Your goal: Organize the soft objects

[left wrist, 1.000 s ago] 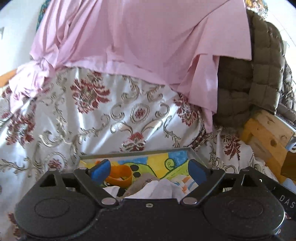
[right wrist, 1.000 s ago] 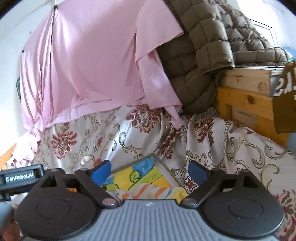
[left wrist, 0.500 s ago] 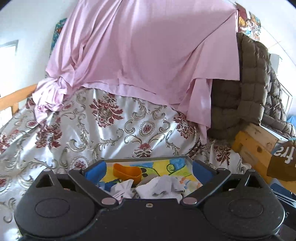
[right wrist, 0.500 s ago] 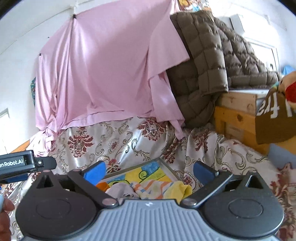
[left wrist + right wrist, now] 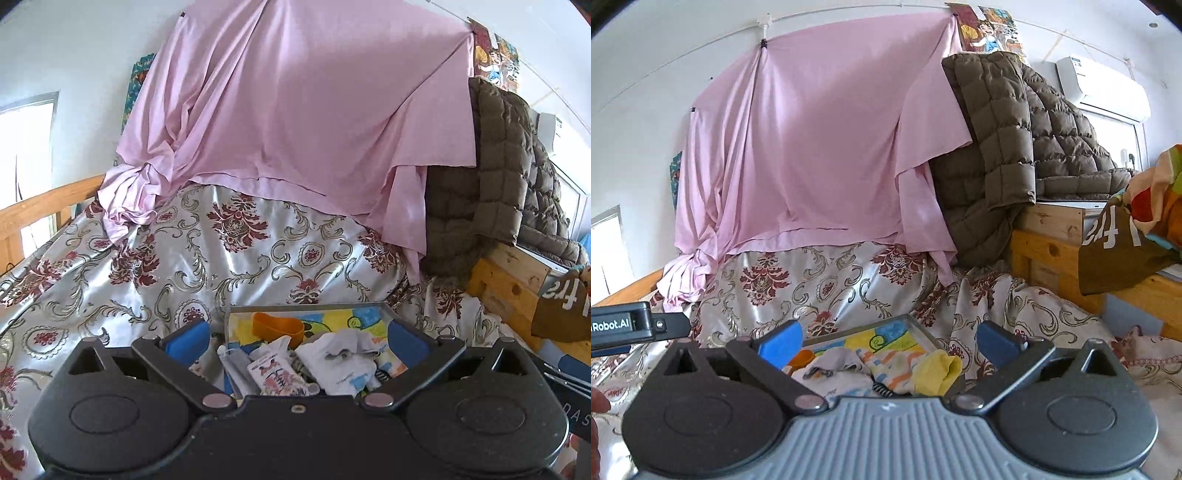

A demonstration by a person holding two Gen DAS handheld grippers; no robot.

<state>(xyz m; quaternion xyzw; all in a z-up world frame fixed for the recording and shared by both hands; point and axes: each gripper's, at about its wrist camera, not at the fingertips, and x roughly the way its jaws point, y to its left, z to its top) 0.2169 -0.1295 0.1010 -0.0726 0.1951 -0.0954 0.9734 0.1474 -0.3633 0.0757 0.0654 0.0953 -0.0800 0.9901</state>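
On the bed, just ahead of both grippers, lies a tray (image 5: 306,307) with a cartoon-printed base, holding a heap of soft things. The left gripper (image 5: 297,341) has its jaws spread wide with nothing between the blue pads; past them lie white socks (image 5: 340,363), a printed pouch (image 5: 275,371) and an orange cup (image 5: 277,326). The right gripper (image 5: 888,339) also stands wide open and empty, above a grey cloth (image 5: 834,360) and a striped yellow sock (image 5: 916,367) at the tray's near end. Around the tray spreads a floral bedspread (image 5: 236,258). Behind it a pink sheet (image 5: 820,147) hangs from the wall, with a brown quilted jacket (image 5: 1004,147) draped over a wooden frame (image 5: 1045,251) to its right
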